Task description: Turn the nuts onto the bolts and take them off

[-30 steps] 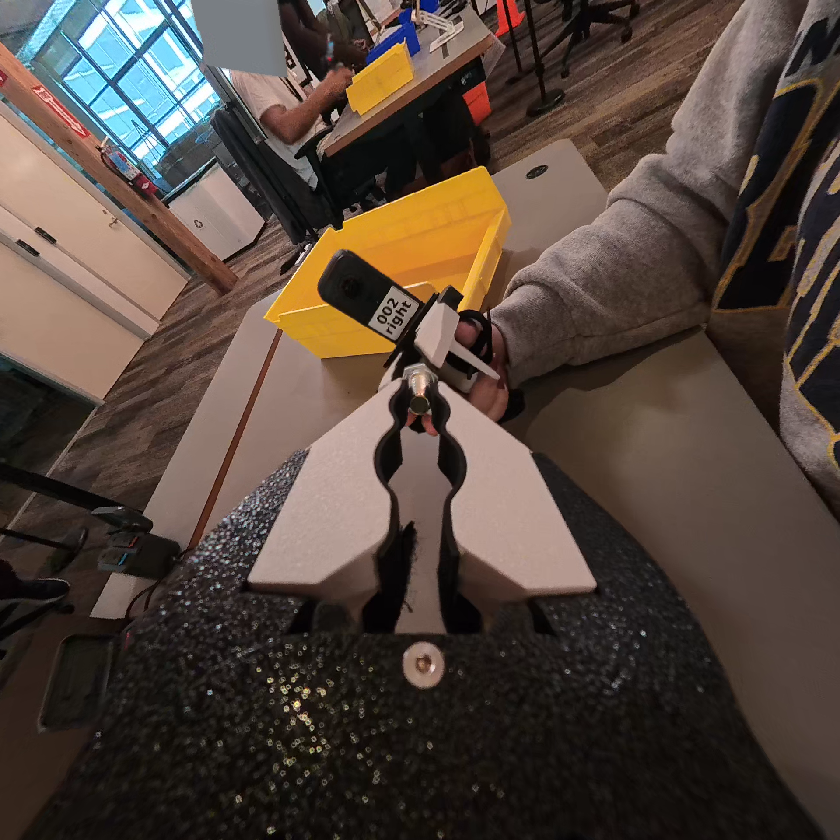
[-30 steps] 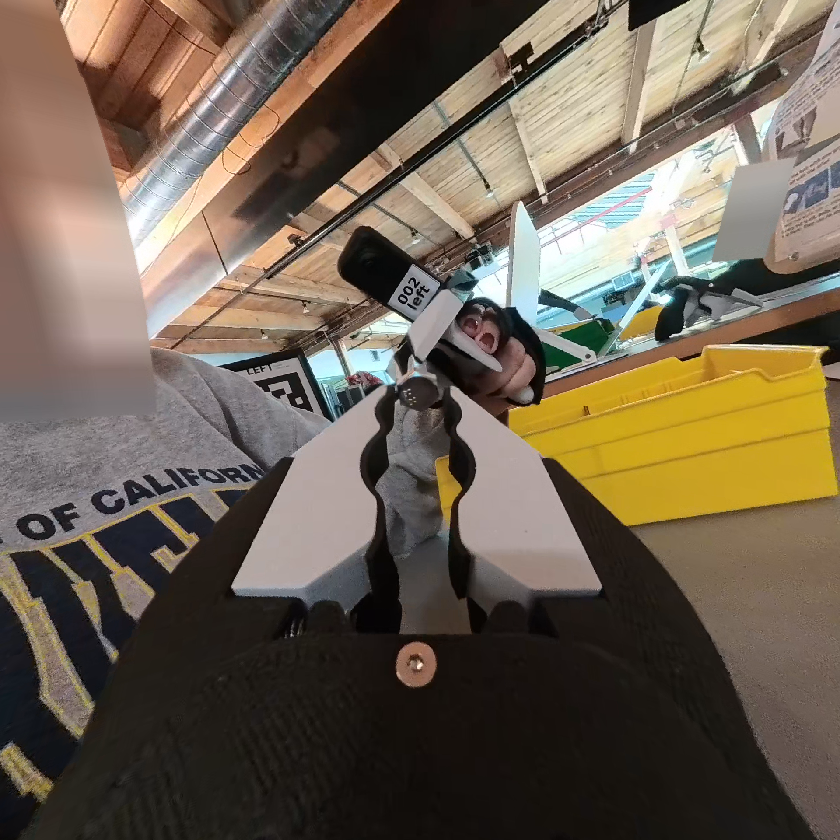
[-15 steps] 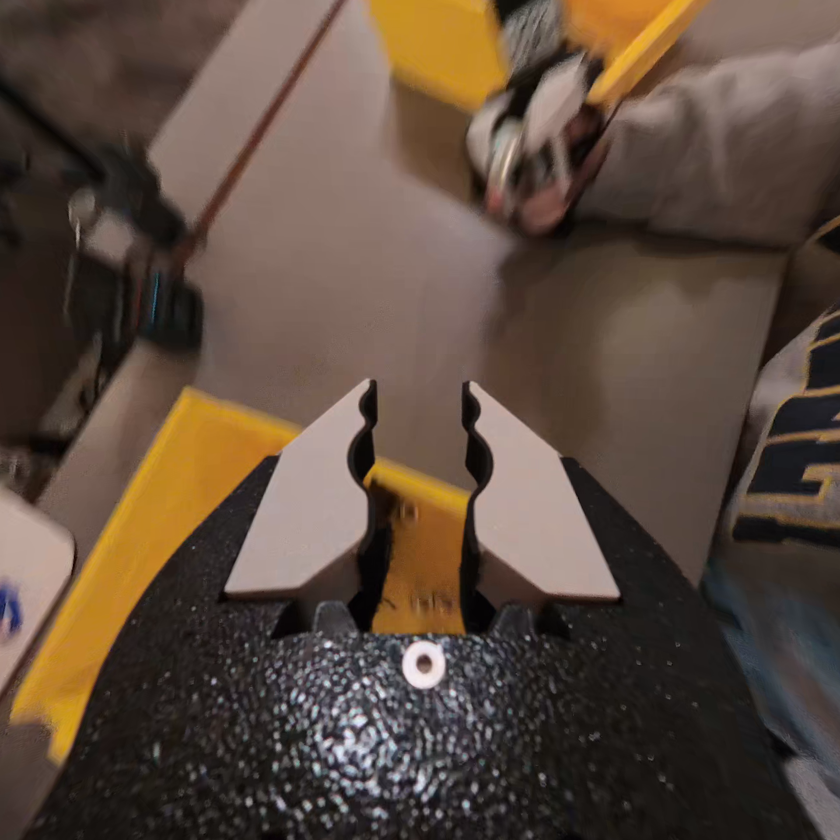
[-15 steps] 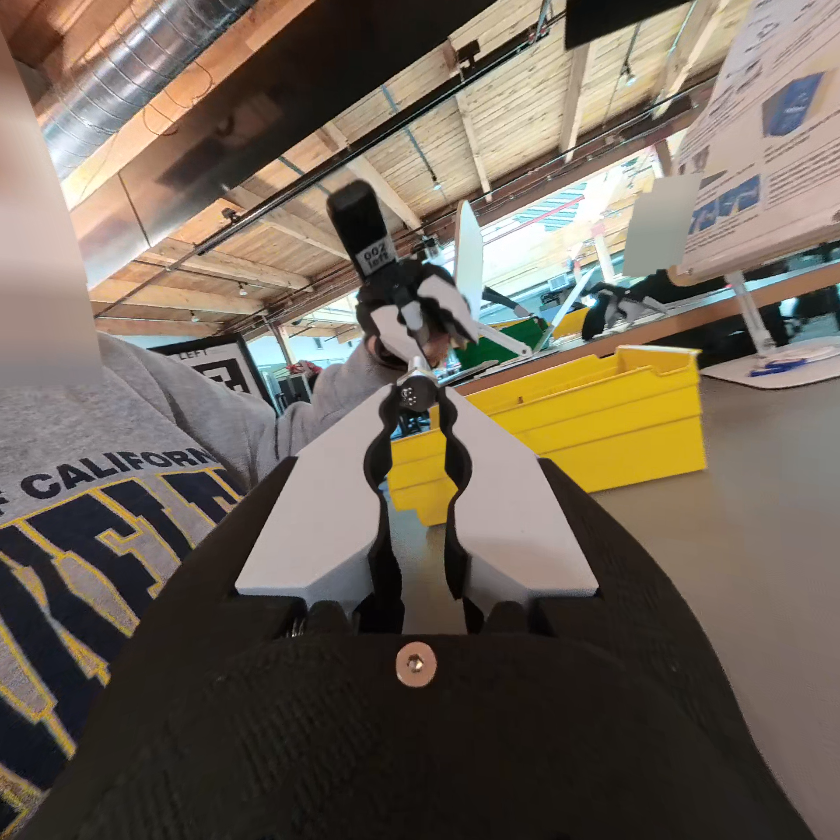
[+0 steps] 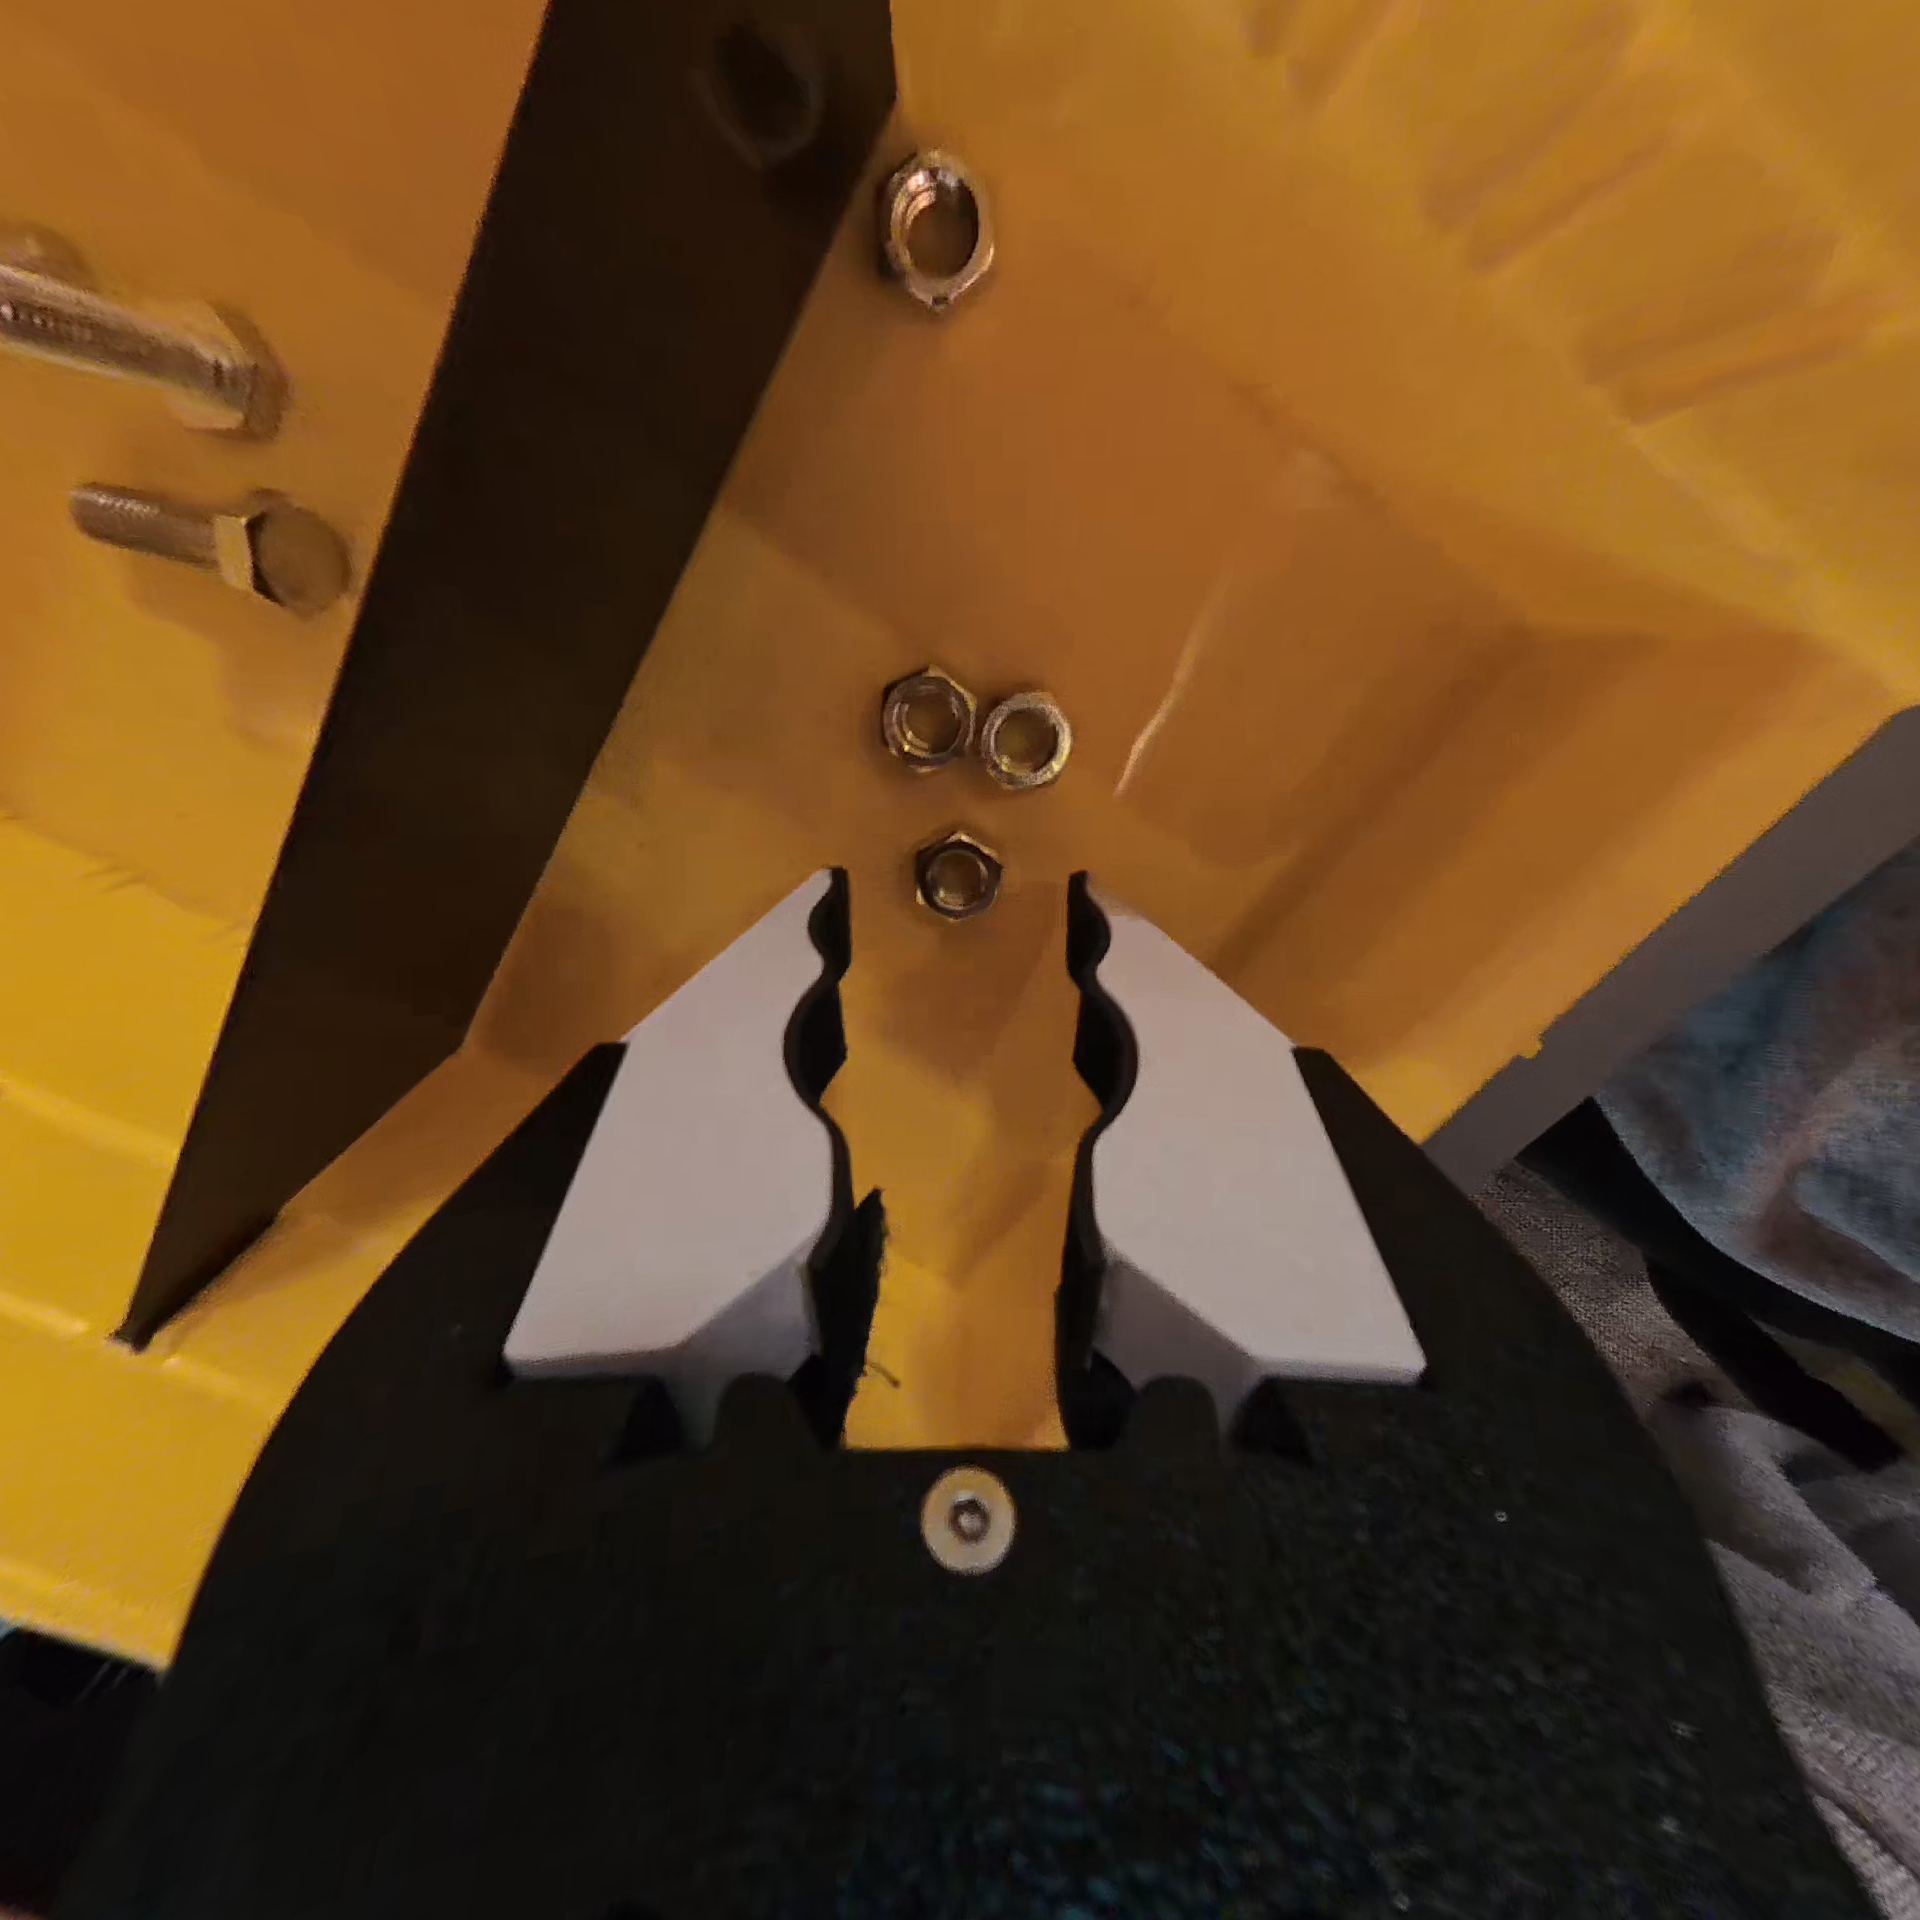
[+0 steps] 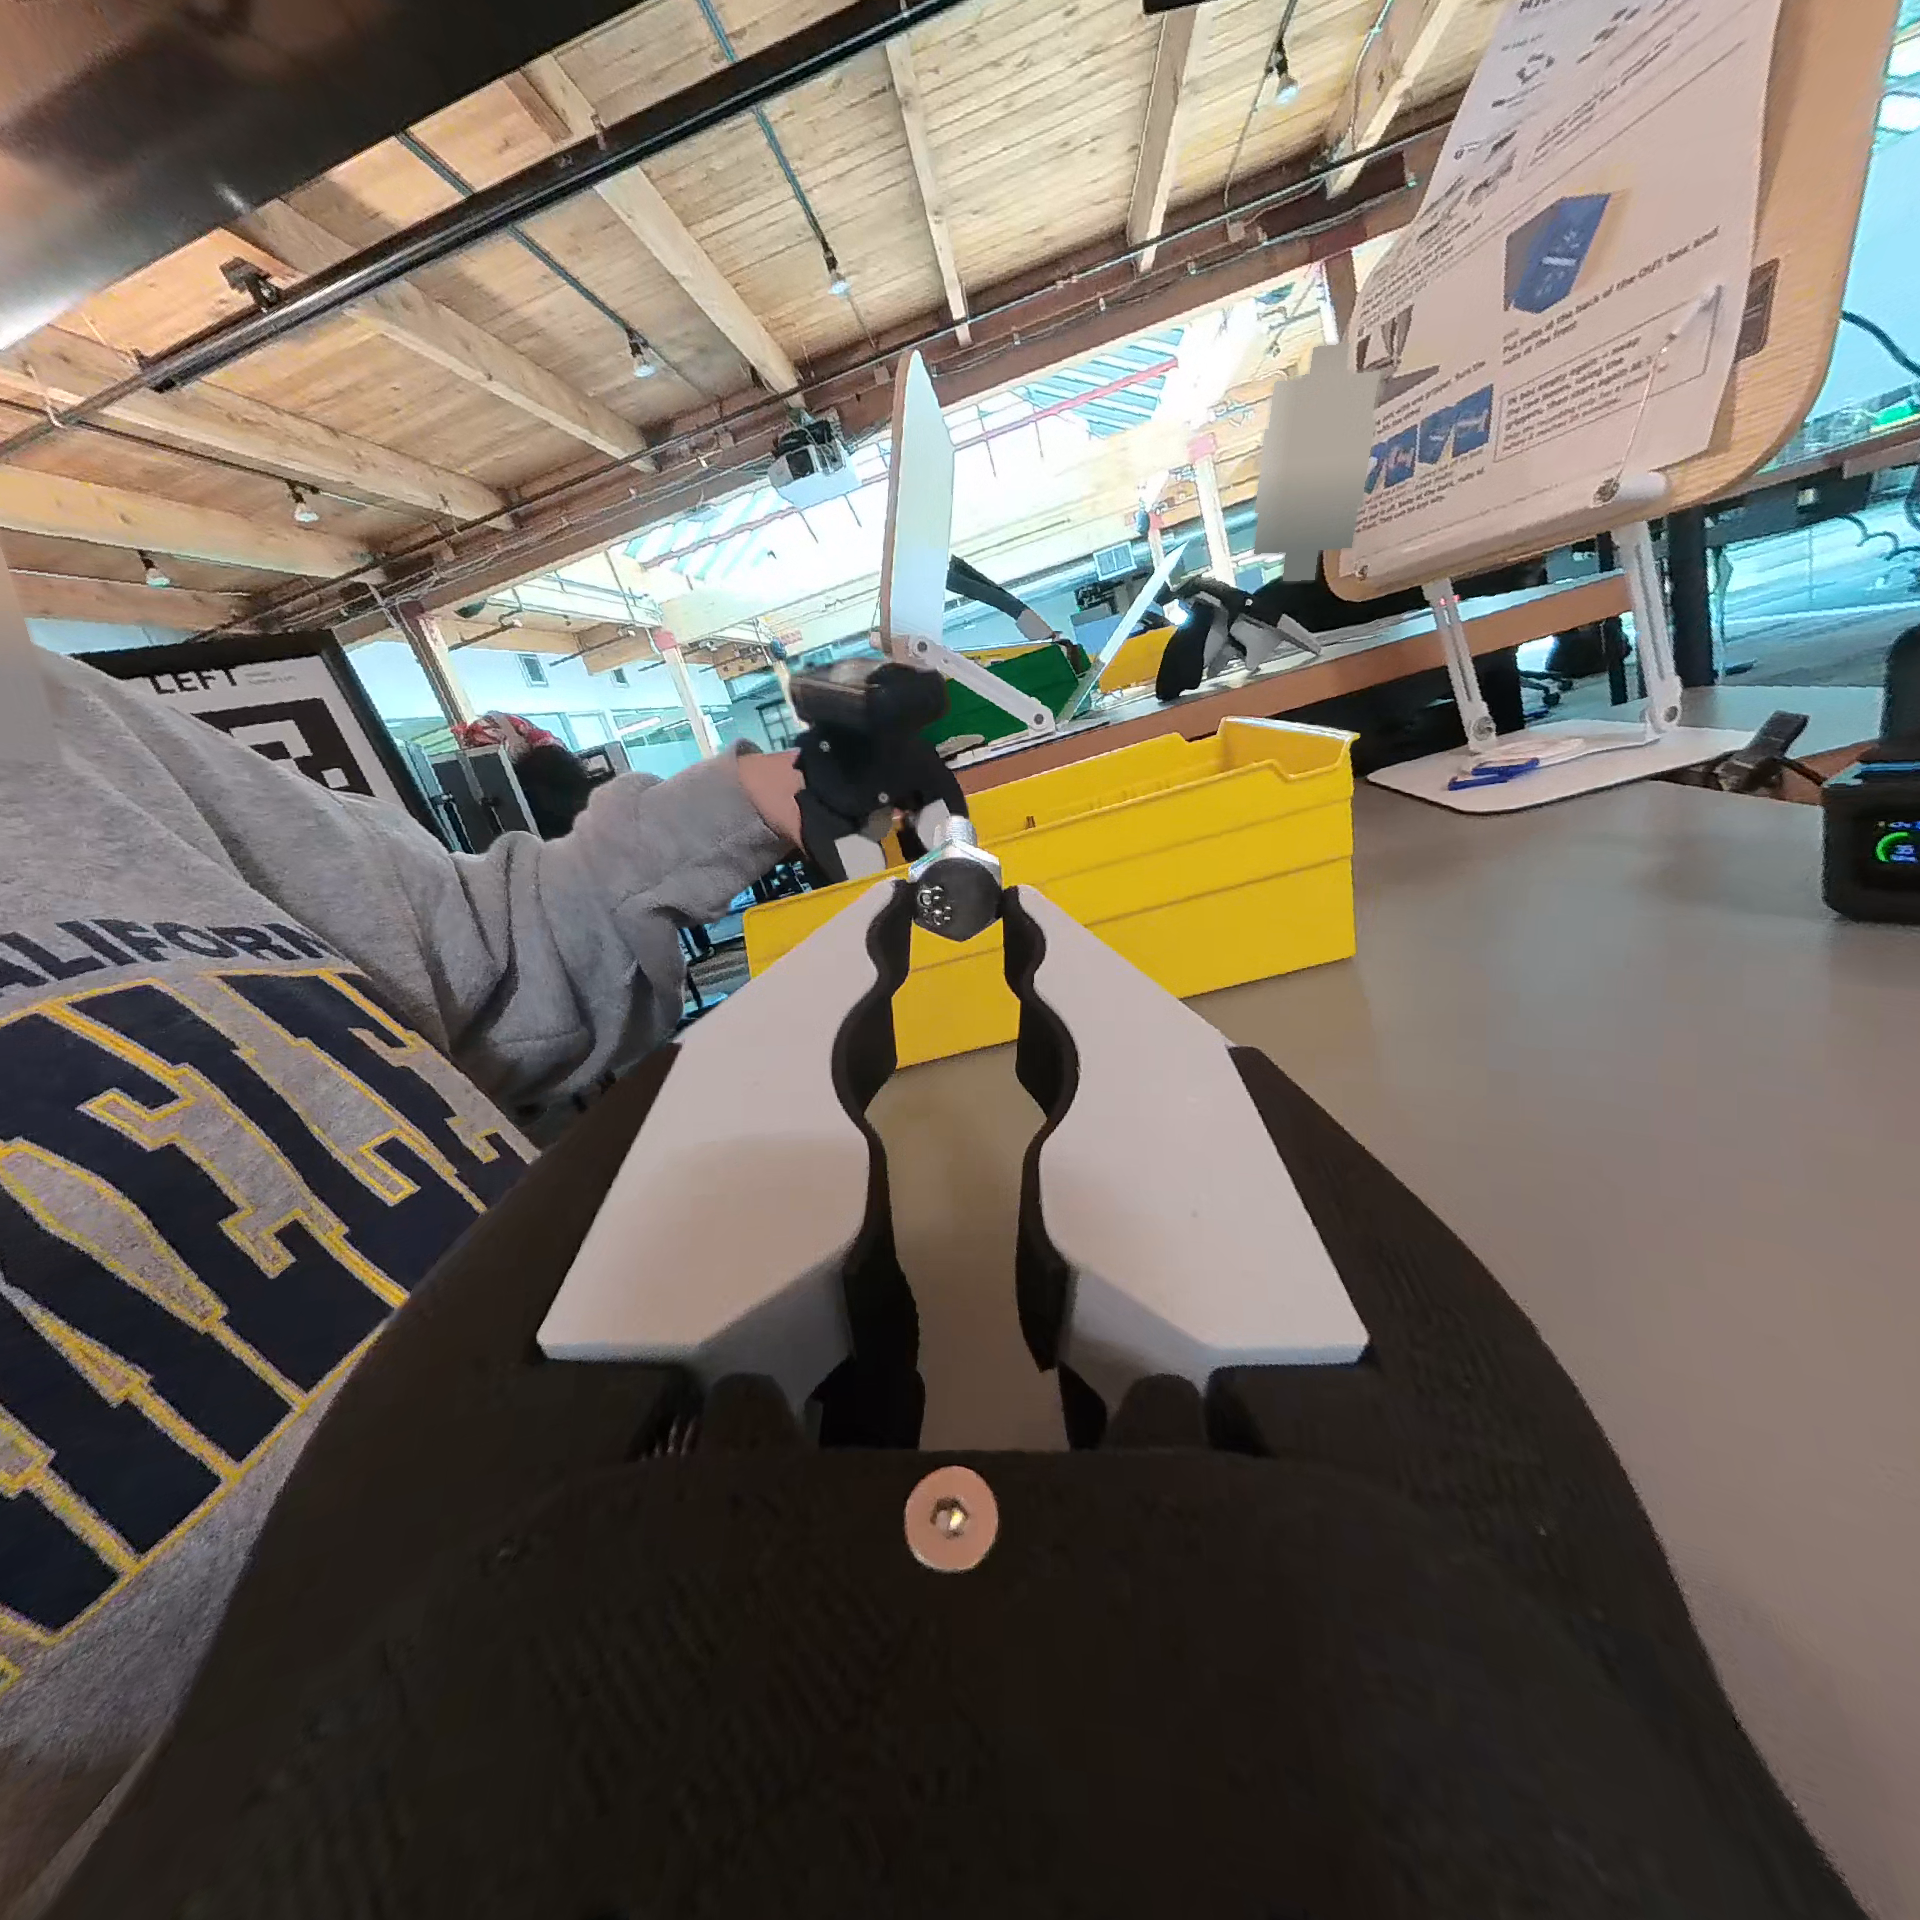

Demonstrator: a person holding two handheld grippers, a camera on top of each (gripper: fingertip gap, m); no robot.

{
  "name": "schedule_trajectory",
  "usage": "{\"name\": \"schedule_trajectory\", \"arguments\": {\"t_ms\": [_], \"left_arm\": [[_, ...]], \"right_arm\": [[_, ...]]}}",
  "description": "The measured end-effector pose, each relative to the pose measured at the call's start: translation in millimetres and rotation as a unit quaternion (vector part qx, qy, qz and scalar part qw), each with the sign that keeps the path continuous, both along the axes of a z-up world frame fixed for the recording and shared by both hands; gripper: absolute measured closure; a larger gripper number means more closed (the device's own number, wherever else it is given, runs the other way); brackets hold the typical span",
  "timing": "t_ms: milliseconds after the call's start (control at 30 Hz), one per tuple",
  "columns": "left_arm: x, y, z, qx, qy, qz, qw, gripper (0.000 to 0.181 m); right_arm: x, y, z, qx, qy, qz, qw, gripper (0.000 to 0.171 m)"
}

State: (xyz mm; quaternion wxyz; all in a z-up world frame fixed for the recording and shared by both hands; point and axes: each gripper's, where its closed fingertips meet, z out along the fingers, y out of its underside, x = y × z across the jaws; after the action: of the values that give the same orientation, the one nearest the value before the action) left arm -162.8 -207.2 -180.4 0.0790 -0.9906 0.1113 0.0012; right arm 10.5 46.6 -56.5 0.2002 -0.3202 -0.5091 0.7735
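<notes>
Left gripper (image 5: pixel 958 883) is hanging w/ its jaws apart inside the bin (image 5: pixel 1351 582), a nut (image 5: pixel 957 873) sitting right btwn the tips. Just above it in frame, two nuts (image 5: pixel 977 727) are lying side by side, touching; another nut (image 5: pixel 938 231) is sitting near the top centre. A divider (image 5: pixel 582 582) is running diagonally left of them, w/ two bolts (image 5: pixel 187 457) lying beyond it at upper left. Right wrist view: right gripper (image 6: pixel 951 914) is gripping a bolt (image 6: pixel 951 899) at centre frame, the bin (image 6: pixel 1143 862) standing behind it on the table (image 6: pixel 1558 1143), a device (image 6: pixel 1870 852) sitting at the right edge.
</notes>
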Motion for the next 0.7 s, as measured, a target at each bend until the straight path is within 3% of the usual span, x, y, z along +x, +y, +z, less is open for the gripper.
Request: {"name": "schedule_trajectory", "arguments": {"t_ms": [100, 200, 400, 567, 700], "left_arm": [[-3, -1, -6, -0.007, 0.004, -0.001, 1.0, 0.148], [-2, 0, -7, -0.009, 0.008, -0.009, 1.0, 0.166], [-8, 6, 3, 0.031, 0.057, -0.033, 0.997, 0.167], [0, 42, 64, 0.177, 0.095, -0.027, 0.979, 0.167], [48, 97, 134, 0.35, 0.079, -0.077, 0.93, 0.167]], "right_arm": [[-1, -2, 0, -0.004, -0.001, 0.005, 1.0, 0.155], [-1, -2, 0, -0.007, 0.0, 0.007, 1.0, 0.155], [-1, -5, 3, -0.016, 0.005, 0.01, 1.0, 0.155], [-1, -6, 6, -0.041, 0.01, 0.016, 0.999, 0.155], [-2, -4, 7, -0.057, 0.01, 0.008, 0.998, 0.155]]}}
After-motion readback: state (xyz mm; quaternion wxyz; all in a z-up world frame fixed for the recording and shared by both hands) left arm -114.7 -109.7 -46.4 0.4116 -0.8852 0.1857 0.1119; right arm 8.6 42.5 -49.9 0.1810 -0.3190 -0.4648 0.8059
